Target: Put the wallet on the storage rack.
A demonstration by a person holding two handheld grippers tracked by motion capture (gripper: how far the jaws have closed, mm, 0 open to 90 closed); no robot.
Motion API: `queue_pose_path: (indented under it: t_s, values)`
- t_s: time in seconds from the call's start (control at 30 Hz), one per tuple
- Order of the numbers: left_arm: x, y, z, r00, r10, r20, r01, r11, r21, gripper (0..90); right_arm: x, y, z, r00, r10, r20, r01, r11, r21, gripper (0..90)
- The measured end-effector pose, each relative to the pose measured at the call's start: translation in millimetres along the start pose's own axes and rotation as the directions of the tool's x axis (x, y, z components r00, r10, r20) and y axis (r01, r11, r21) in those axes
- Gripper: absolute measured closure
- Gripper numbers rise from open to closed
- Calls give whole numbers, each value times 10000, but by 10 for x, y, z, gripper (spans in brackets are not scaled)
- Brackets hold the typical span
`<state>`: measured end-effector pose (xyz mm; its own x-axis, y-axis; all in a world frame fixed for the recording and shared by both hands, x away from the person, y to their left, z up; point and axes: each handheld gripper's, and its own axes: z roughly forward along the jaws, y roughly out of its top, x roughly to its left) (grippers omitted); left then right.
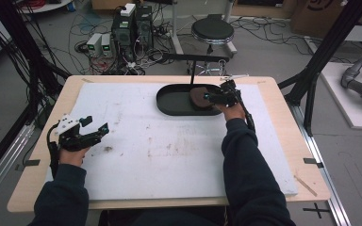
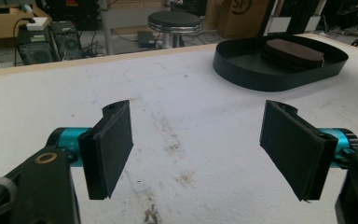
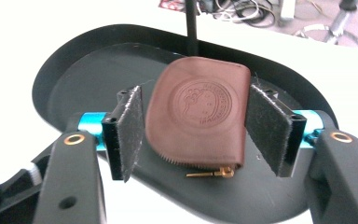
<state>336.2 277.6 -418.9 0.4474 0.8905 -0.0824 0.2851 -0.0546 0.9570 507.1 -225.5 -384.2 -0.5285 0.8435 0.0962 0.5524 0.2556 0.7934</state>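
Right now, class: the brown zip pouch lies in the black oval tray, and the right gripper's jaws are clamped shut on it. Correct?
Not quite. The brown zip pouch does lie in the black oval tray, but the right gripper stands open, jaws clear of both its sides, as the right gripper view shows.

High view looks down from the person's side; both gripper views, low and near, share the black tray (image 2: 279, 77).
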Motion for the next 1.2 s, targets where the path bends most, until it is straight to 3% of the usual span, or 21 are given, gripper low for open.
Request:
queue_pose_path:
  t_s: [0.03, 0.13, 0.2, 0.27, 0.33, 0.37, 0.5, 0.6, 0.7, 0.8, 1.2]
  values:
    - [-9, 1, 14, 9998, -98, 195, 96, 9999, 115, 253, 18, -2, -136, 9990, -425, -171, 424, 9991, -71, 344]
    - [-28, 5, 29, 9995, -42, 312, 37, 9999, 146, 242, 86, -95, -363, 9910, -1337, 79, 1340, 9892, -595, 294]
    - [-55, 16, 41, 9990, 109, 437, -113, 9999, 89, 221, 107, -143, -495, 9878, -1555, 11, 1554, 9869, -424, 267]
    - [-65, 20, 45, 9987, 108, 494, -111, 9999, 76, 220, 130, -232, -646, 9851, -1721, -31, 1711, 9812, -896, 268]
    - [-78, 36, 50, 9985, 238, 499, -241, 9997, 53, 204, 136, -252, -699, 9832, -1825, -93, 1814, 9810, -693, 262]
    - [-84, 50, 51, 9986, 216, 491, -214, 9998, -50, 199, 171, -353, -823, 9775, -2106, -93, 2083, 9715, -1131, 261]
    - [-91, 65, 41, 9986, 252, 456, -243, 9995, -194, 199, 203, -523, -973, 9712, -2383, 96, 2375, 9631, -1266, 225]
    - [-92, 68, 43, 9989, 233, 417, -222, 9994, -249, 199, 206, -623, -1040, 9705, -2396, 275, 2411, 9609, -1359, 218]
    - [-98, 71, 68, 9989, 279, 379, -270, 9993, -246, 200, 208, -839, -1120, 9684, -2366, 787, 2459, 9583, -1455, 214]
    - [-107, 70, 93, 9985, 392, 394, -382, 9990, -238, 200, 175, -955, -1159, 9696, -2296, 852, 2396, 9614, -1355, 215]
    - [-112, 85, 66, 9983, 436, 391, -417, 9980, -471, 202, 118, -986, -1219, 9767, -1864, 1059, 2014, 9671, -1556, 208]
